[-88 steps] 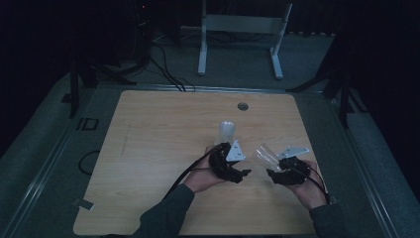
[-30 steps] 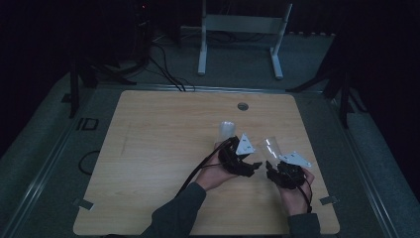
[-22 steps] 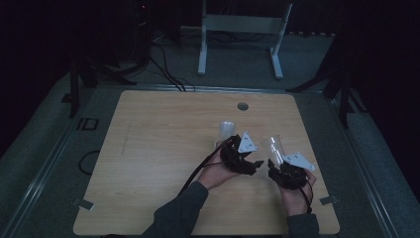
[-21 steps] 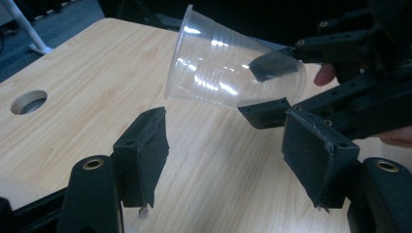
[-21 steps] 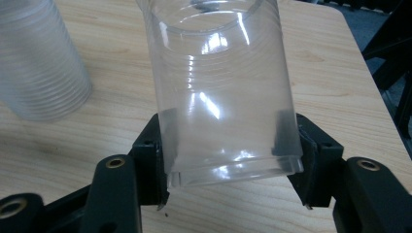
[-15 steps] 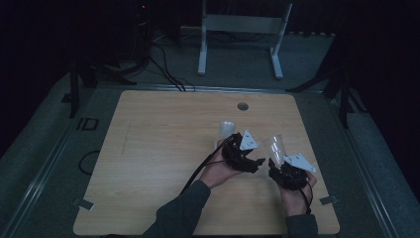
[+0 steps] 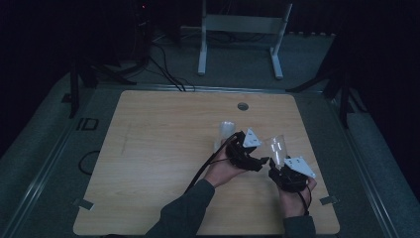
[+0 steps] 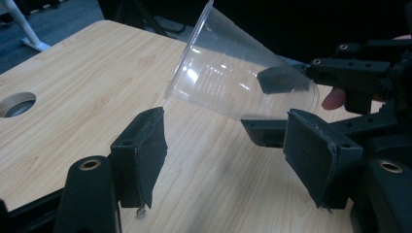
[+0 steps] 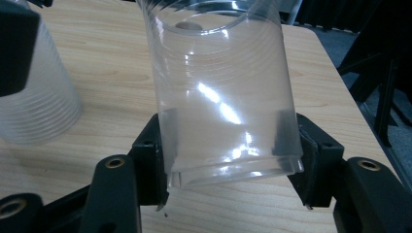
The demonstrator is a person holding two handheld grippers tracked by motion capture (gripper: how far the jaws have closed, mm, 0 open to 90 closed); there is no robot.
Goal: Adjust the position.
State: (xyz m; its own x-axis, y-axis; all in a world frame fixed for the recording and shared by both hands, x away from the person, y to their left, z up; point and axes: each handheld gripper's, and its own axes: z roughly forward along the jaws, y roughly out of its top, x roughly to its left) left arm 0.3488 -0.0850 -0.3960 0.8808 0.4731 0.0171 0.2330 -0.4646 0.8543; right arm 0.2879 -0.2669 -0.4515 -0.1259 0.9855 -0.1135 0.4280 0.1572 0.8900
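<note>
Clear ribbed plastic cup [image 9: 223, 92], tilted, clamped near its base by right gripper [image 9: 226, 155].

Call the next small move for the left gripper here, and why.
Probably back the left gripper away from the clear cup. Its jaws have just been opening and nothing sits between them, while the right gripper clamps that cup near its base. The stacked cups stand just beside it on the table, so withdraw slowly.
</note>
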